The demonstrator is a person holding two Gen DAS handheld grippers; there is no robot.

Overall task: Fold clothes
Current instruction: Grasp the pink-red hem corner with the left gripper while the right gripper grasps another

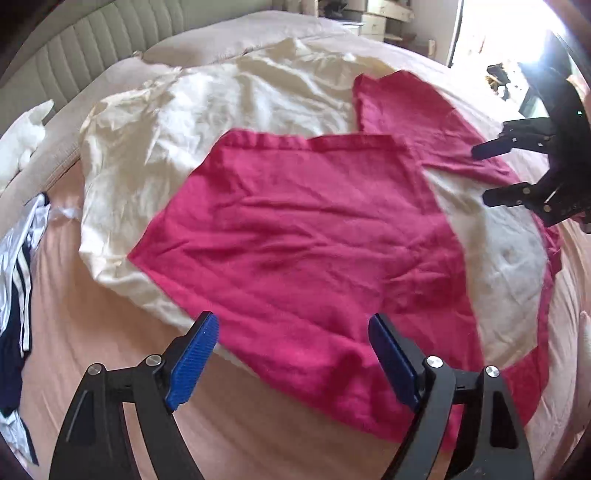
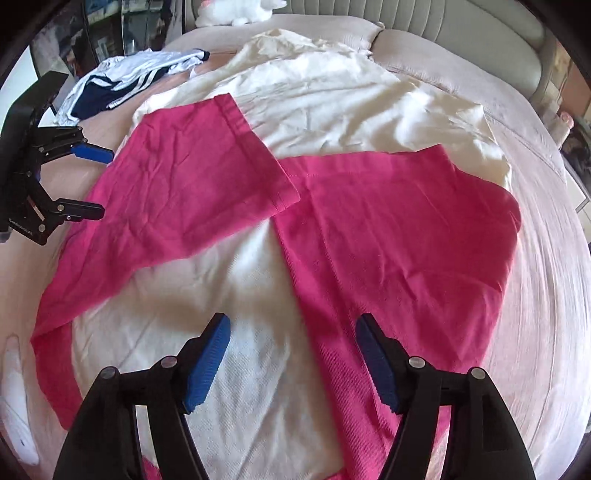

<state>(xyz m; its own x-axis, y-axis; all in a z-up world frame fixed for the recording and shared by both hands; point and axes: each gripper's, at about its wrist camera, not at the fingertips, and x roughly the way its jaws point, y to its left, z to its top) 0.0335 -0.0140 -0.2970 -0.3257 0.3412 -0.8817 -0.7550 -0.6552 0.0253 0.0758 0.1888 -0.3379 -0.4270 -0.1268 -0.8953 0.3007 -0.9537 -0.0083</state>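
A bright pink garment (image 1: 295,229) lies spread on the bed, with two wide hemmed parts splayed apart (image 2: 388,229). It rests partly on a crumpled cream garment (image 1: 221,99) (image 2: 332,92), and pale cloth shows between its two parts. My left gripper (image 1: 292,321) is open and hovers over the near edge of the pink cloth with nothing between its blue pads; it appears at the left in the right wrist view (image 2: 105,182). My right gripper (image 2: 292,319) is also open and empty, above the seam where pink meets pale cloth, and is seen at the right in the left wrist view (image 1: 482,174).
The bed has a pale pink sheet (image 1: 92,332) and a padded headboard (image 2: 461,26). A heap of white and navy striped sportswear (image 2: 122,74) lies at the bed's side (image 1: 14,258). A white plush toy (image 2: 236,9) sits by the headboard. Furniture and a bright doorway lie beyond.
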